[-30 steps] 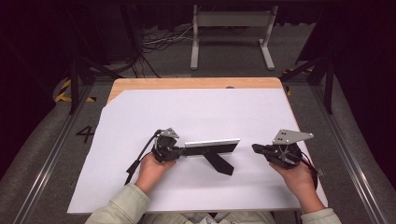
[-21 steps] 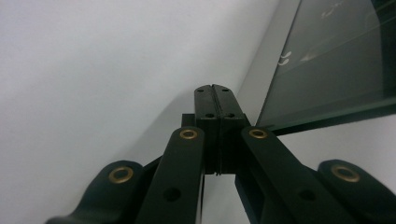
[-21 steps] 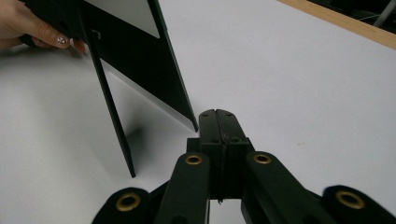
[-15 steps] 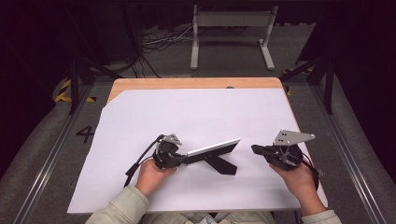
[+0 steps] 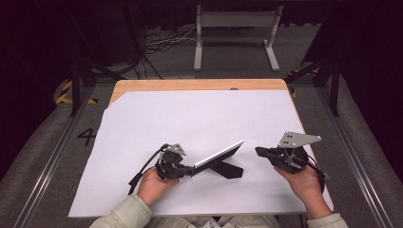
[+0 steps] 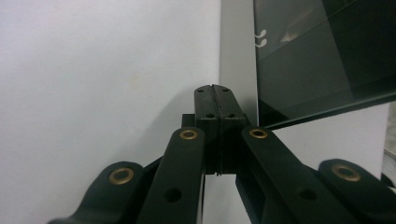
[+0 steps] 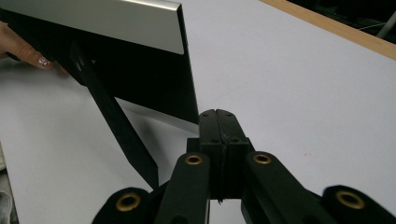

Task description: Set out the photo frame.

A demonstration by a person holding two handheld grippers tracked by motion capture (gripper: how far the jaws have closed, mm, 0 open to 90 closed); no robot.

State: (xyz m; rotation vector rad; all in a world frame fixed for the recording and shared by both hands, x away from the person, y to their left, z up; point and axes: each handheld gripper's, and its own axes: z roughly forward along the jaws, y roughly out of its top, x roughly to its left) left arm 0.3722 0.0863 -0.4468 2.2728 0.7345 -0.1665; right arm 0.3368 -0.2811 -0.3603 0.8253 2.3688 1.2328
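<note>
A photo frame [image 5: 219,155] with a silver border stands on the white table top, propped on its black back leg [image 5: 229,170]. It runs diagonally, its right end farther from me. My left gripper [image 5: 191,169] is shut, with its tips against the frame's near left end. In the left gripper view the closed jaws [image 6: 215,88] sit right at the silver edge [image 6: 237,56], with nothing between them. My right gripper [image 5: 258,151] is shut and empty, a short way right of the frame. Its view looks past the tips [image 7: 219,113] at the frame's dark back [image 7: 140,74] and leg [image 7: 122,133].
A white sheet [image 5: 190,118] covers the table, with a wooden strip [image 5: 190,84] along the far edge. Beyond the table stand a white metal stand [image 5: 235,28] and loose cables on the floor. Rails run along both sides.
The frame has turned from lying level across the table to a diagonal, its right end swinging away from me. My left hand has shifted slightly toward me. The right gripper has stayed put.
</note>
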